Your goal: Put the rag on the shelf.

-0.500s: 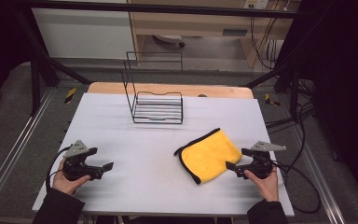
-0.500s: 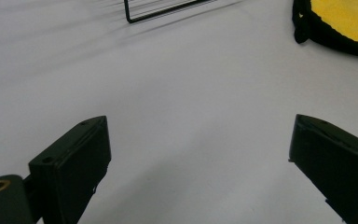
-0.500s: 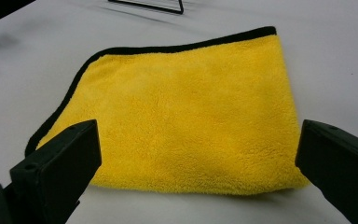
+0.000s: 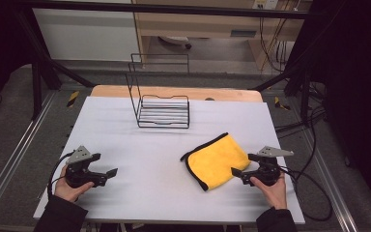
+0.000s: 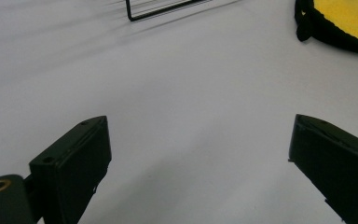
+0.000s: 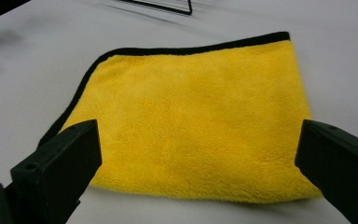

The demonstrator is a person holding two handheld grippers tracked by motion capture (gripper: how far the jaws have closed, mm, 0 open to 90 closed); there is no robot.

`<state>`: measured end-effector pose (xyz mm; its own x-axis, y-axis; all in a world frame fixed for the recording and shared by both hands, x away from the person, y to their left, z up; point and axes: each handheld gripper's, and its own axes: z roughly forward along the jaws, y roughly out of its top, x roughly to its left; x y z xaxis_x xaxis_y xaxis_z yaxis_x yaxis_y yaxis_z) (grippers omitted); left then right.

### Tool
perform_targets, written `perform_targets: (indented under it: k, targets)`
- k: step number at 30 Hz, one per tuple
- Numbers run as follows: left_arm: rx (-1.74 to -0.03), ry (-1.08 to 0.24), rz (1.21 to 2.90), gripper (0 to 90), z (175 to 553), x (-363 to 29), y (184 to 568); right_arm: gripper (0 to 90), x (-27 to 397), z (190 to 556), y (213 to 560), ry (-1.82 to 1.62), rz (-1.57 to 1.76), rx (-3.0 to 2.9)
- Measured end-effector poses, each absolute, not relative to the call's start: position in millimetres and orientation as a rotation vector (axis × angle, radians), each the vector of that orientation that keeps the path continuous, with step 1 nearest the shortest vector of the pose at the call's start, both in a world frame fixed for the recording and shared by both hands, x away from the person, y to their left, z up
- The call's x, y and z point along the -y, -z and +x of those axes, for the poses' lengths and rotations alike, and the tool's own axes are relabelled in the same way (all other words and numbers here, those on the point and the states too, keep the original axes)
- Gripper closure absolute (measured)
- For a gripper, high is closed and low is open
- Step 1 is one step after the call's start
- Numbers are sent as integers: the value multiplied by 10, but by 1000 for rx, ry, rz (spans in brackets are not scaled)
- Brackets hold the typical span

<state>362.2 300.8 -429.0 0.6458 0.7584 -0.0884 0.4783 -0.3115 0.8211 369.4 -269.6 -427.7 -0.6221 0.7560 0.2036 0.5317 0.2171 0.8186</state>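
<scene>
White worktop (image 4: 140,145) on a dim metal-framed stage: folded yellow microfibre cloth (image 4: 217,159), black wire rack (image 4: 164,112); left tongs (image 4: 107,174) and right tongs (image 4: 236,173) both spread, empty.

Left tool (image 5: 200,154) jaws wide over bare table (image 5: 191,93) — yellow cloth (image 5: 345,14) far corner

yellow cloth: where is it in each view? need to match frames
High view: yellow cloth lies right of centre on the white table, just ahead of the right gripper.
Left gripper view: top right corner.
Right gripper view: centre, ahead of the open fingers.
Shared landmark: black wire rack, beyond the cloth.
</scene>
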Motion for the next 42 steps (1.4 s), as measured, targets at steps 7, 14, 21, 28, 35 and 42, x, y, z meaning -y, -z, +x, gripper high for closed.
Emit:
perform_targets:
  k: [7, 14, 21, 28, 35, 42]
  targets:
    - [-970, -400, 1981, 56, 3616, -3003, 4294, 32, 2499, 3671, 4247, -1356, 1173, -2292]
    - [-975, -408, 1982, 56, 3612, -2989, 4297, 55, 2277, 3610, 4244, -1319, 1133, -2343]
    - [-975, -412, 1982, 57, 3608, -2998, 4293, 166, 1967, 3528, 4271, -1307, 1070, -2410]
    - [-976, -416, 1985, 61, 3603, -2995, 4294, 358, 1798, 3435, 4361, -1253, 1005, -2472]
    - [-969, -421, 1995, 67, 3597, -2980, 4292, 482, 1751, 3360, 4444, -1200, 993, -2517]
    - [-962, -423, 2006, 71, 3598, -2965, 4291, 525, 1705, 3340, 4493, -1156, 969, -2518]
